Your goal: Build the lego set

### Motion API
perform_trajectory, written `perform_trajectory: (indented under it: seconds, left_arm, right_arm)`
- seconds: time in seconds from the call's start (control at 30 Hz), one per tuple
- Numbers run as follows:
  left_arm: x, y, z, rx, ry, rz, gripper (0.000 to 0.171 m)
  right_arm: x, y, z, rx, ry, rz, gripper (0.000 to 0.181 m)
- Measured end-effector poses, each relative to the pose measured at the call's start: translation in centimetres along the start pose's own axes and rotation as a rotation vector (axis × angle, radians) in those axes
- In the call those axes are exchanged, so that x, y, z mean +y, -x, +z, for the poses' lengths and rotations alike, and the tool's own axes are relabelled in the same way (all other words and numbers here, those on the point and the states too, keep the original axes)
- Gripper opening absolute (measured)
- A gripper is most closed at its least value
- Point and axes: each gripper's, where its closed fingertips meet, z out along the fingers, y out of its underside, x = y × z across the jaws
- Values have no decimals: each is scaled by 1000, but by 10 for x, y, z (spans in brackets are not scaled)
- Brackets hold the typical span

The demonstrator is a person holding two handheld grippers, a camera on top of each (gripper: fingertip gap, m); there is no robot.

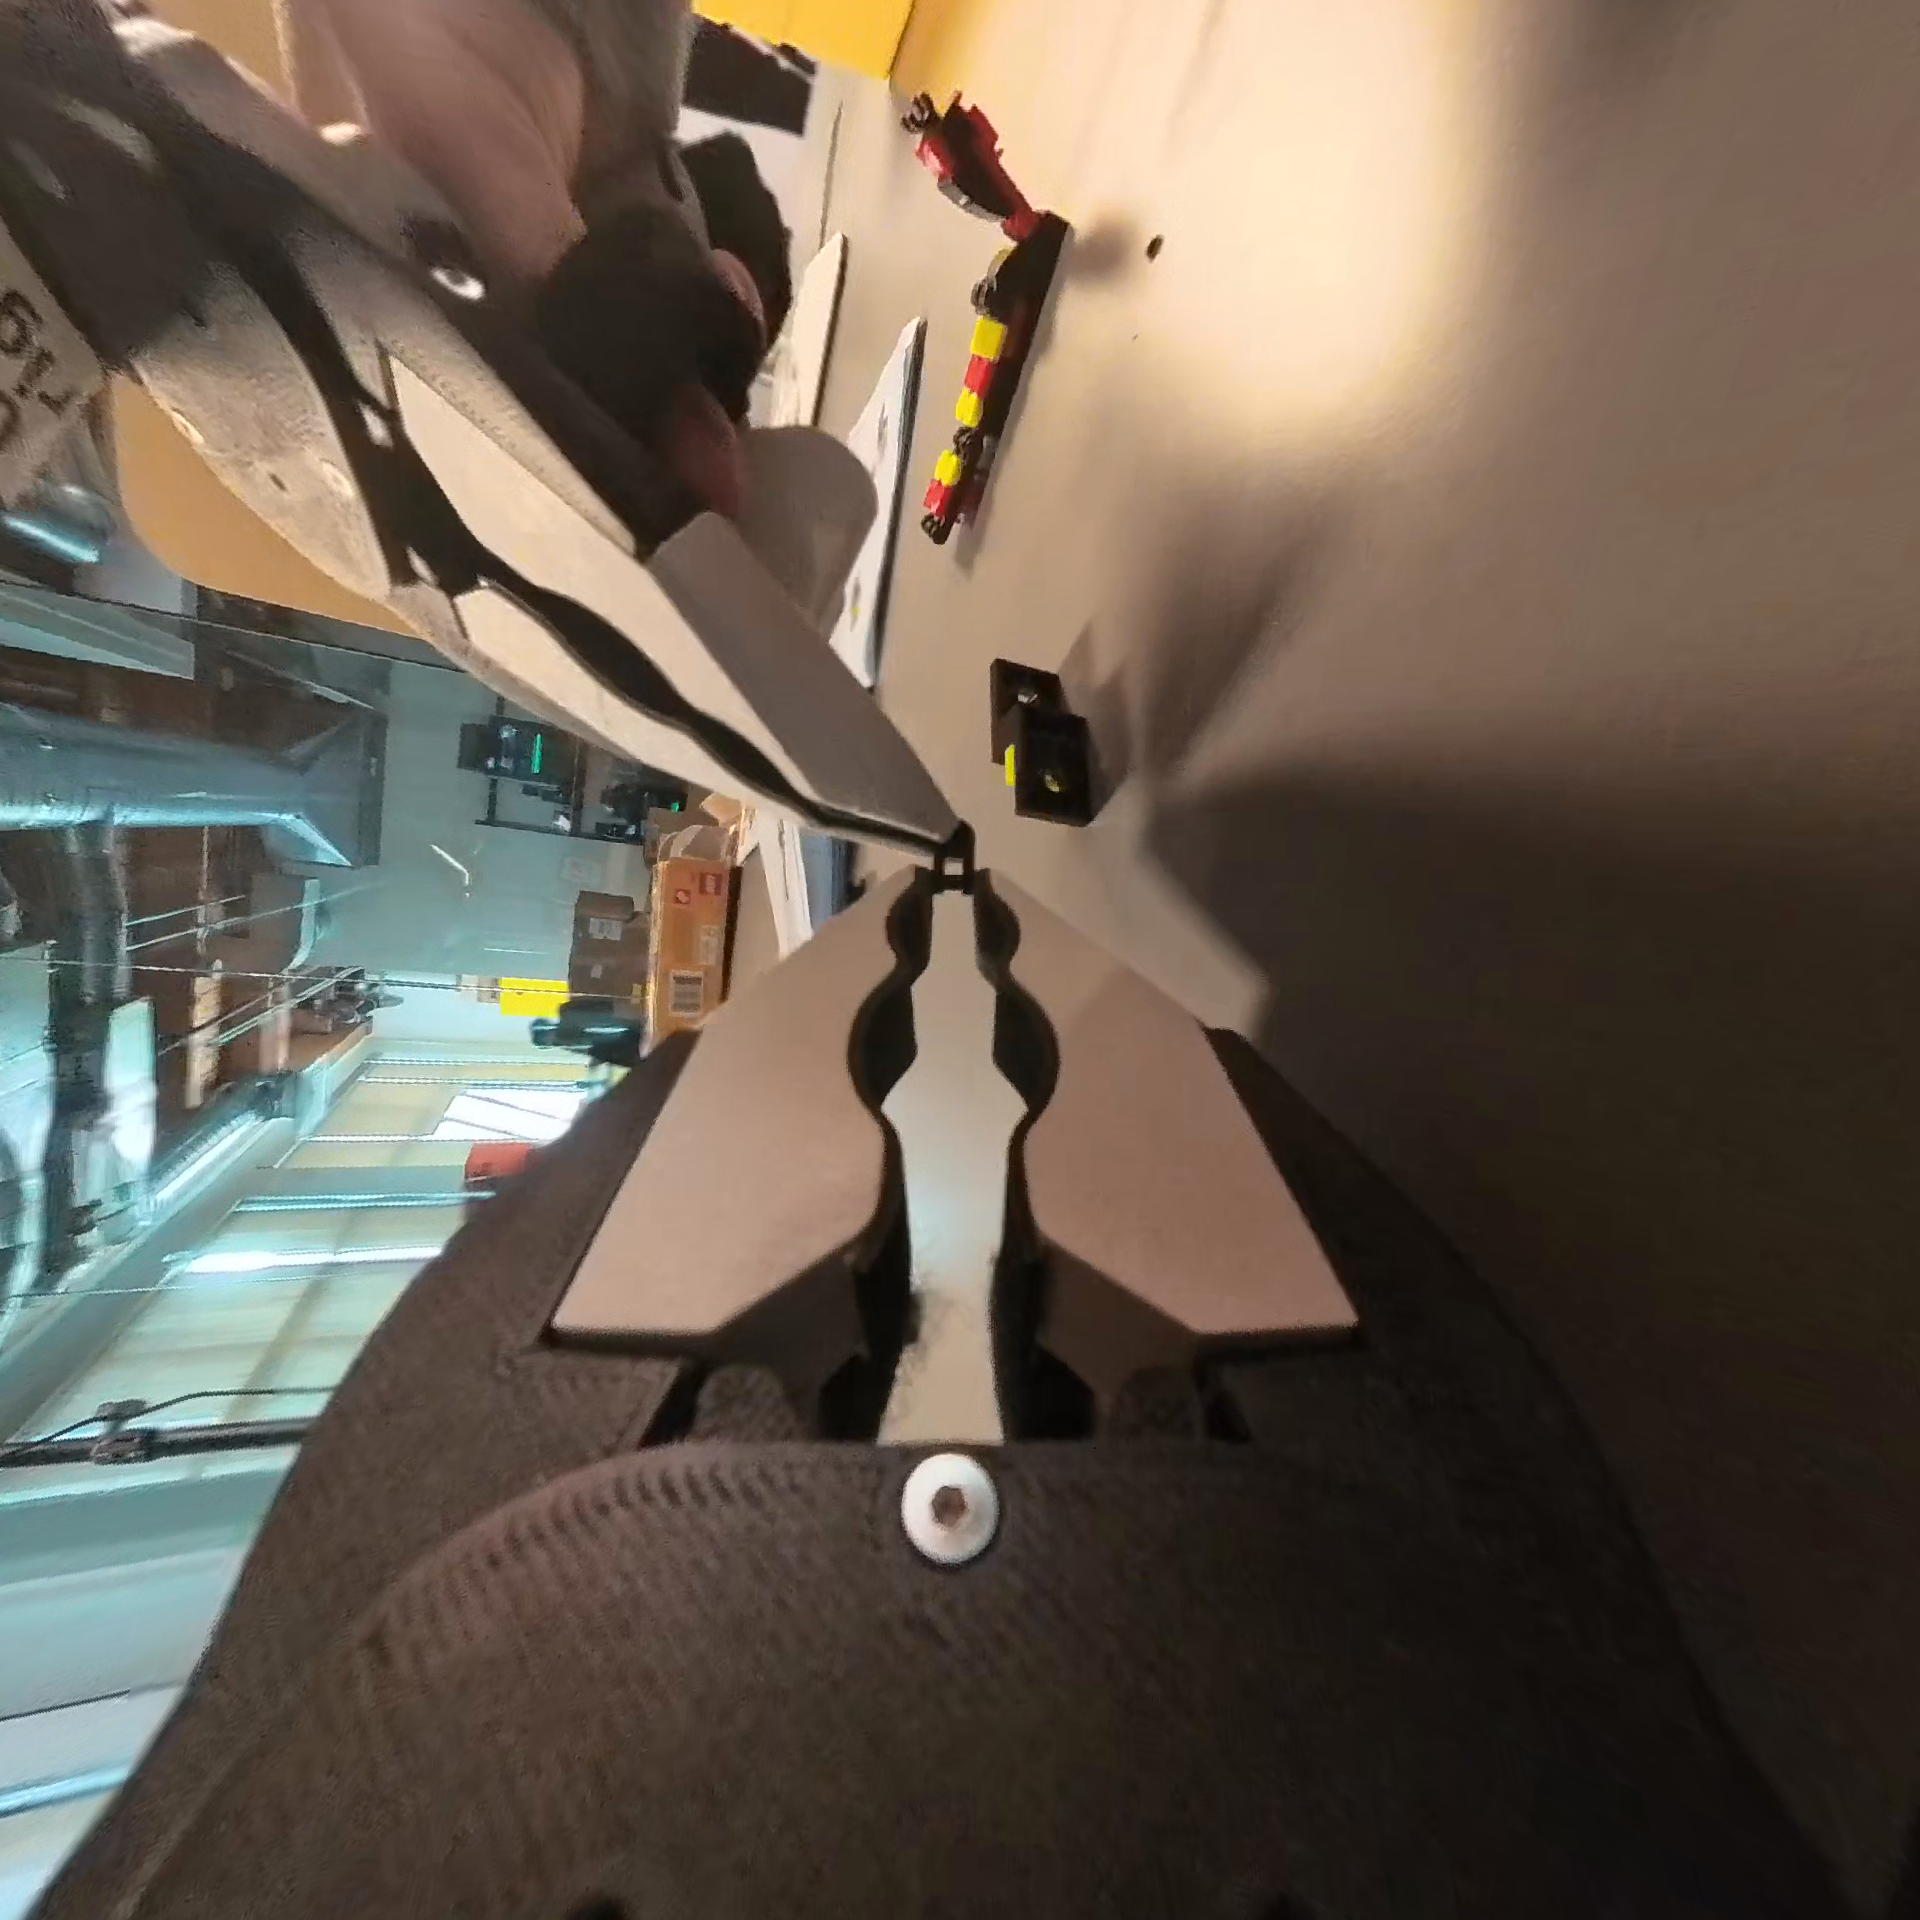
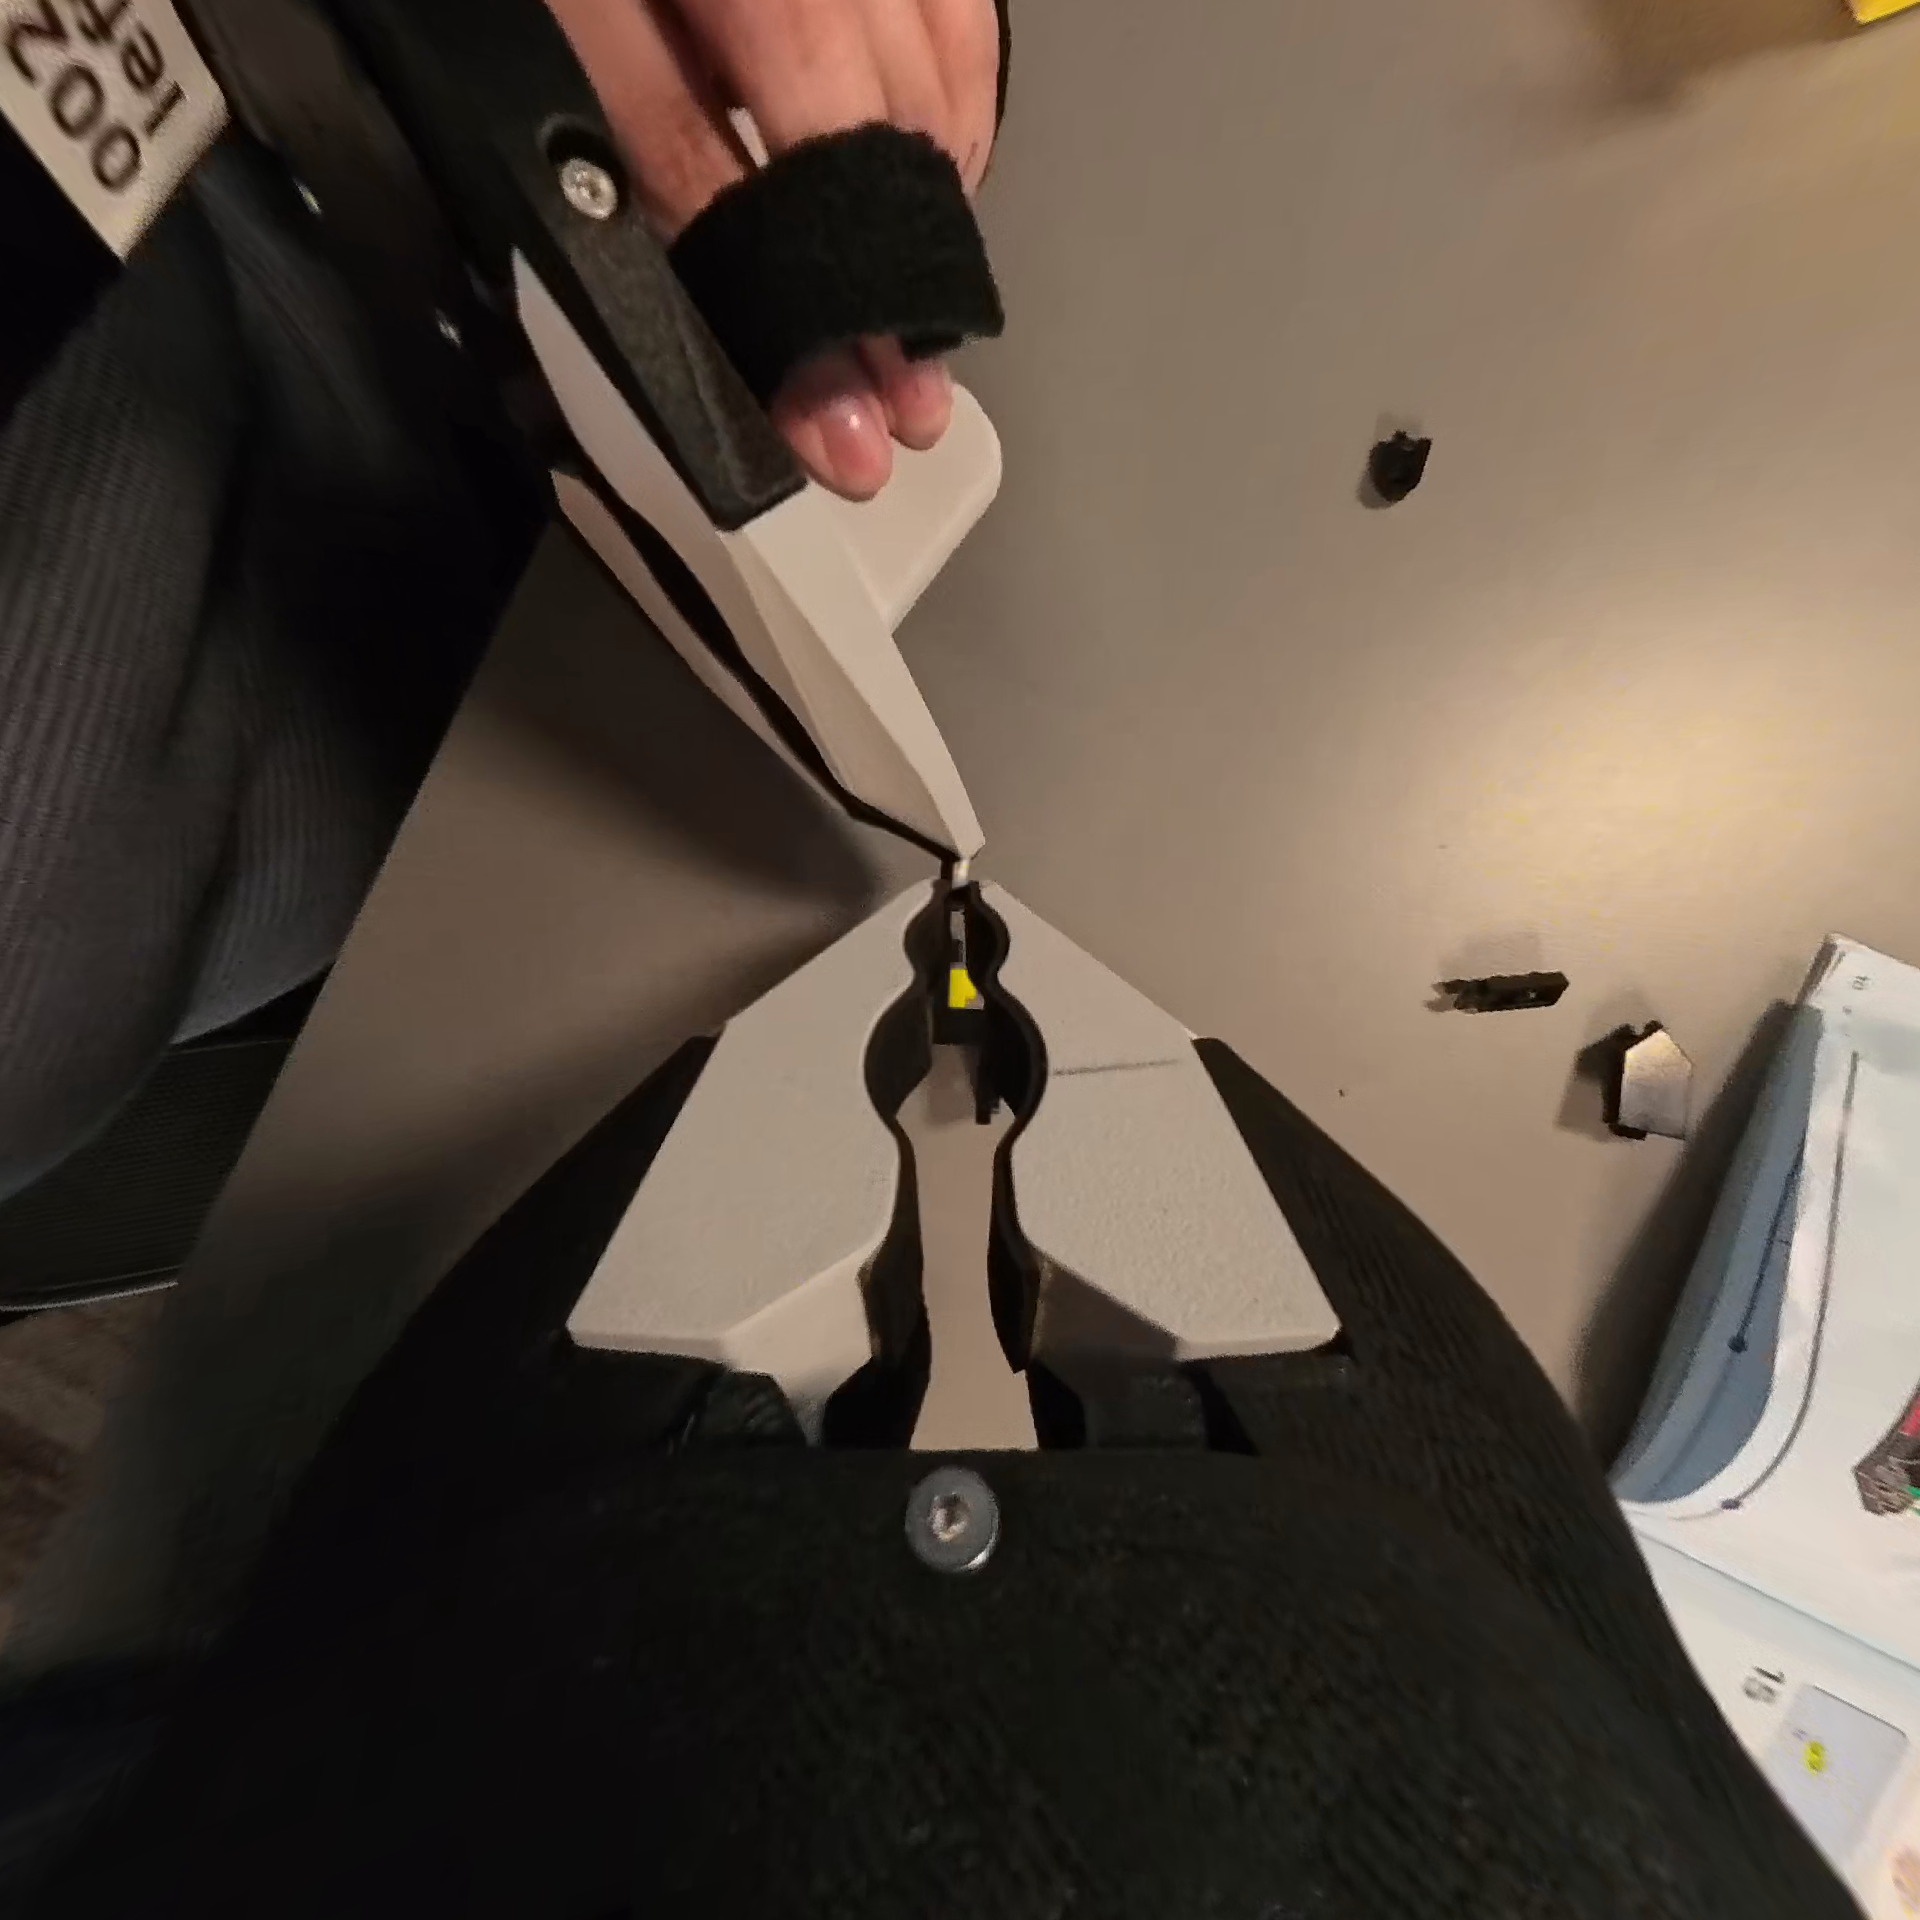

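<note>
— Above the grey table (image 1: pixel 1351 312), we are holding both grippers tip to tip in the air. Behind them we are seeing the half-built red, yellow and black model on its long black plate (image 1: pixel 987 364), a black sub-assembly with a yellow spot (image 1: pixel 1049 764) nearer us, the instruction booklet (image 2: pixel 1787 1247) and a few loose black pieces (image 2: pixel 1496 992).

— And what are the tools doing?

— Our left gripper (image 1: pixel 951 883) is nearly pressed together, pinching a tiny black piece (image 1: pixel 954 868) at its very tips. Our right gripper (image 2: pixel 961 894) is pinching a small black-and-yellow piece (image 2: pixel 962 987) between its jaws, with something pale at the tip.

— So which step are we in?

— We are judging it as mating two small parts in mid-air, before anything goes on the model. The tips are meeting, but whether the parts are already joined we cannot tell.

— What is the next move asking of us?

— Fine alignment, then a straight, gentle press; a slip would likely drop the tiny piece.
</note>
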Motion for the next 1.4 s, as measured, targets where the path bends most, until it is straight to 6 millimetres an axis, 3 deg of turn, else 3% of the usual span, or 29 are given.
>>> perform_trajectory:
  seconds: [0.13,0.27,0.43,0.63,0.8,1.0,1.07,1.17,1.3,1.4]
  left_arm:
    - [-5,-5,-2,157,-82,-293,9]
    - [-9,3,-9,324,-179,-639,26]
    - [-9,7,-10,484,-226,-859,23]
    - [-6,10,-8,513,-229,-930,4]
    - [-5,12,-7,511,-227,-951,12]
    - [-1,16,-3,482,-213,-972,4]
    - [0,17,-3,481,-214,-980,4]
    - [0,10,0,507,-176,-960,3]
    - [1,-5,3,574,-109,-914,4]
    - [1,-9,5,601,-89,-914,3]
  right_arm:
    - [2,-2,1,44,31,-66,0]
    - [2,-3,-1,63,33,-100,0]
    - [-5,-2,-3,90,6,-167,0]
    - [-11,-2,-6,113,-20,-210,0]
    - [-15,-4,-10,133,-49,-215,0]
    - [-18,-8,-13,167,-70,-211,0]
    - [-10,-6,-13,131,-41,-162,12]
    - [20,-3,-5,82,116,-121,29]
    - [37,-2,8,53,196,-96,20]
    - [34,-2,9,42,162,-87,13]
